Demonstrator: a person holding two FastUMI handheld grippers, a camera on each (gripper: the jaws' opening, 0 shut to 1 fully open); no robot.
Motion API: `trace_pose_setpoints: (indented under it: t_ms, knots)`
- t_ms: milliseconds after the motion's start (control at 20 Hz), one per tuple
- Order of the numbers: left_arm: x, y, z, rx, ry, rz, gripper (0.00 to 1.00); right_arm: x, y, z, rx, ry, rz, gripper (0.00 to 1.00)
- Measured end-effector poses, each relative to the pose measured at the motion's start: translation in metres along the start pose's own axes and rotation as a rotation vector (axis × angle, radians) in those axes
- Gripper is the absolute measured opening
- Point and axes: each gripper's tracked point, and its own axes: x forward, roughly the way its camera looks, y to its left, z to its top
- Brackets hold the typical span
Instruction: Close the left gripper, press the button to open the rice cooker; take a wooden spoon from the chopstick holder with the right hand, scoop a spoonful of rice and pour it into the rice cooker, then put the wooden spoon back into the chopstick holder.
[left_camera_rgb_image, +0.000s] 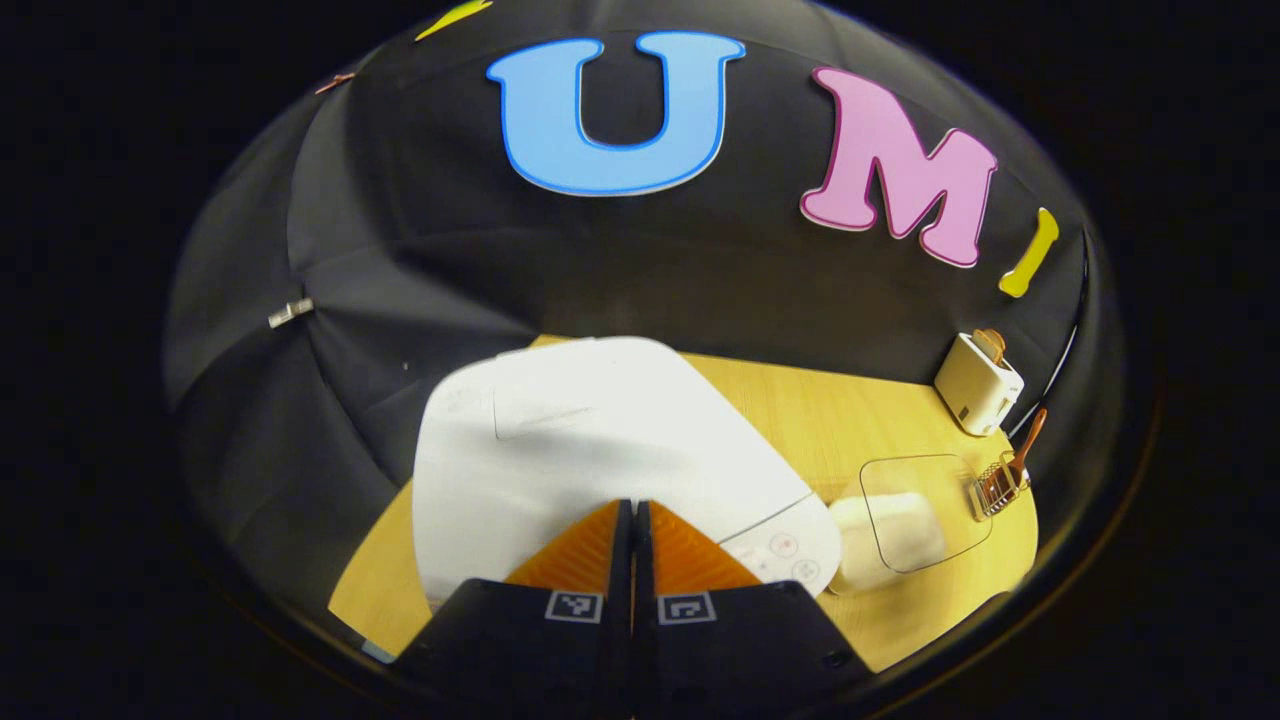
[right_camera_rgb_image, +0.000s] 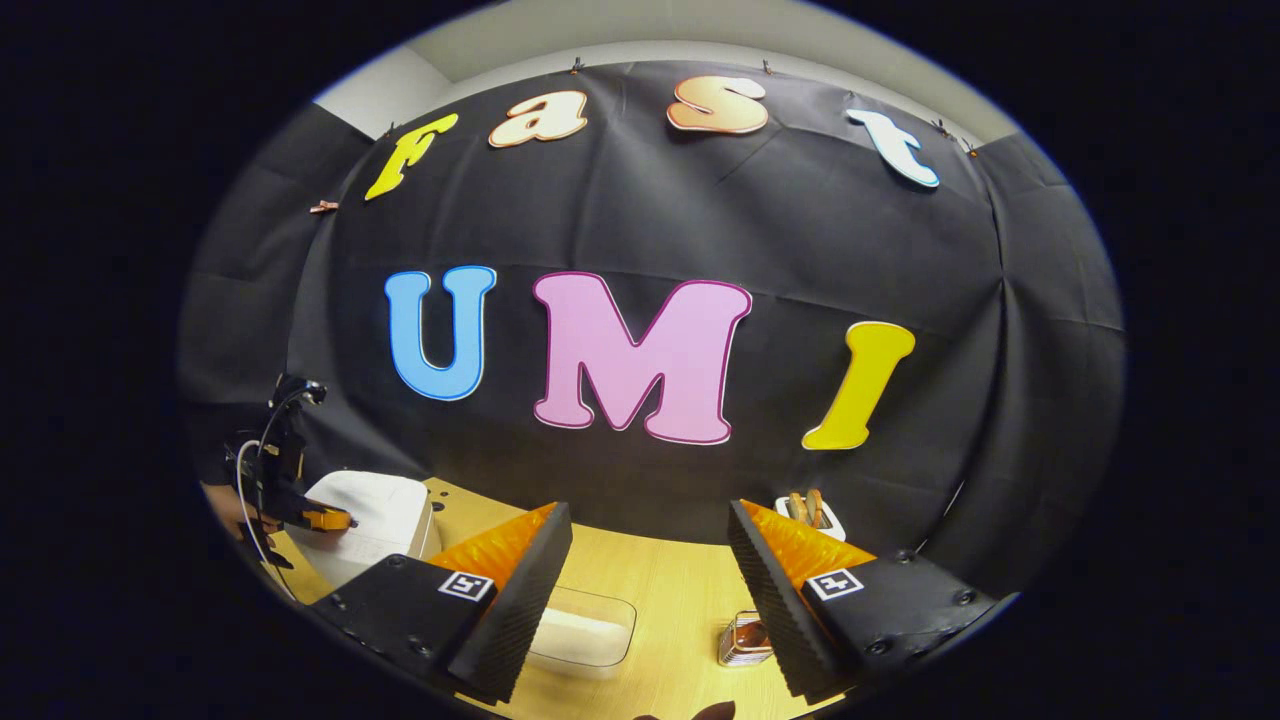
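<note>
In the left gripper view, the left gripper (left_camera_rgb_image: 634, 520) is seen at the bottom with its two fingers pressed together, and nothing is pinched between them. Its tips are held just over the lid of the white rice cooker (left_camera_rgb_image: 590, 440), near the front edge, but a touch cannot be told. The lid is seen shut. The round buttons (left_camera_rgb_image: 785, 555) are found on the front of the cooker, just to the right of the tips. Beside the cooker, a clear box of rice (left_camera_rgb_image: 905, 520) is set on the wooden table (left_camera_rgb_image: 800, 400). Next to the box, the wire chopstick holder (left_camera_rgb_image: 1000, 485) is seen, and the wooden spoon (left_camera_rgb_image: 1028, 440) is stood in it with its handle tilted up. Farther back, a pale toaster (left_camera_rgb_image: 978, 385) is placed near the black cloth wall (left_camera_rgb_image: 400, 250).

In the right gripper view, the right gripper (right_camera_rgb_image: 650, 560) is held with its fingers spread wide, and nothing is gripped. Below the gap, the rice box and the chopstick holder can be seen. Far to the left, the other gripper is seen over the cooker.
</note>
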Motion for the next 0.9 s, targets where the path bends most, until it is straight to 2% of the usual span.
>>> trace_pose_setpoints:
  t_ms: [200, 300, 650, 900]
  knots:
    - [-0.008, 0.001, 0.005, -0.025, -0.021, -0.039, 0.06, -0.001, 0.000, 0.002, -0.005, -0.005, 0.002, 0.97]
    - [-0.016, 0.003, 0.021, -0.017, -0.078, -0.045, 0.06, -0.002, -0.002, 0.003, -0.006, -0.009, -0.001, 0.97]
    - [-0.051, 0.014, 0.124, 0.071, -0.364, -0.003, 0.06, -0.005, -0.006, 0.003, -0.004, -0.010, -0.011, 0.97]
    - [-0.059, 0.027, 0.167, 0.102, -0.455, 0.027, 0.07, -0.007, -0.009, 0.003, -0.001, -0.009, -0.013, 0.97]
